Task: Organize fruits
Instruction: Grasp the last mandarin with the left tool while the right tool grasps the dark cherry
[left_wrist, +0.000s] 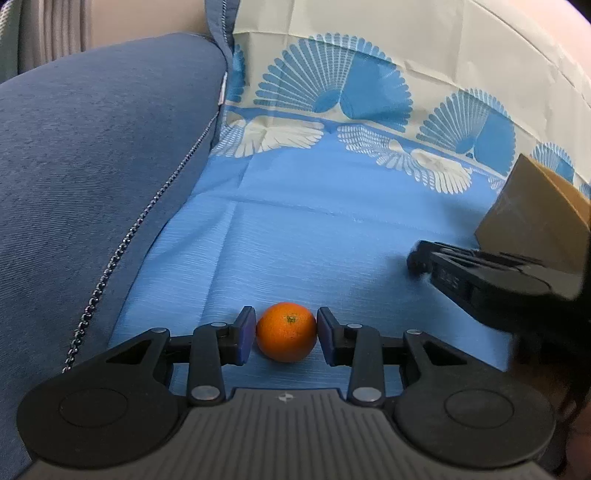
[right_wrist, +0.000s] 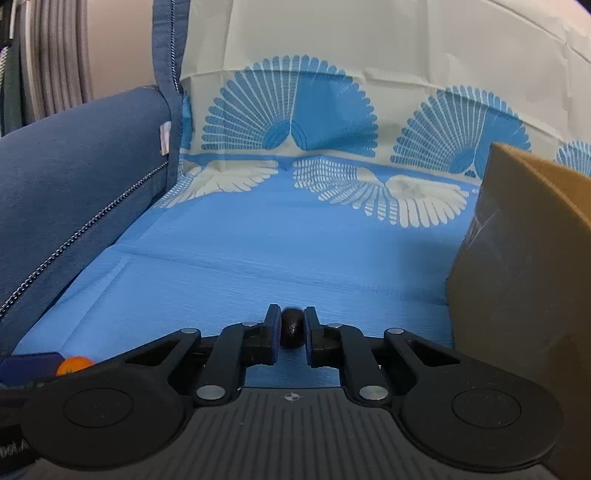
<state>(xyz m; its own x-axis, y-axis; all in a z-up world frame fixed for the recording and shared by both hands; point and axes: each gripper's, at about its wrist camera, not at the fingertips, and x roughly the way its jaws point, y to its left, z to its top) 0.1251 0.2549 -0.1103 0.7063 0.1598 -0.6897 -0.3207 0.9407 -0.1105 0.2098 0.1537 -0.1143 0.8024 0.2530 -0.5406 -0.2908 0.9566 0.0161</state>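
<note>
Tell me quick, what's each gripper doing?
Left gripper: closed on the orange.
Right gripper: closed on a small dark fruit; its kind cannot be told.

This looks like a home living room. A blue upholstered sofa armrest (left_wrist: 92, 177) with a metal zipper (left_wrist: 155, 206) along its seam rises to the left of the left hand-held gripper (left_wrist: 286, 338). Ahead of it, a blue and cream cloth (left_wrist: 314, 229) printed with fan shapes is spread over the seat and up the backrest. Pale pleated curtains (right_wrist: 55, 62) hang beyond the armrest, far left. A brown cardboard box (right_wrist: 524, 258) stands to the right.
</note>
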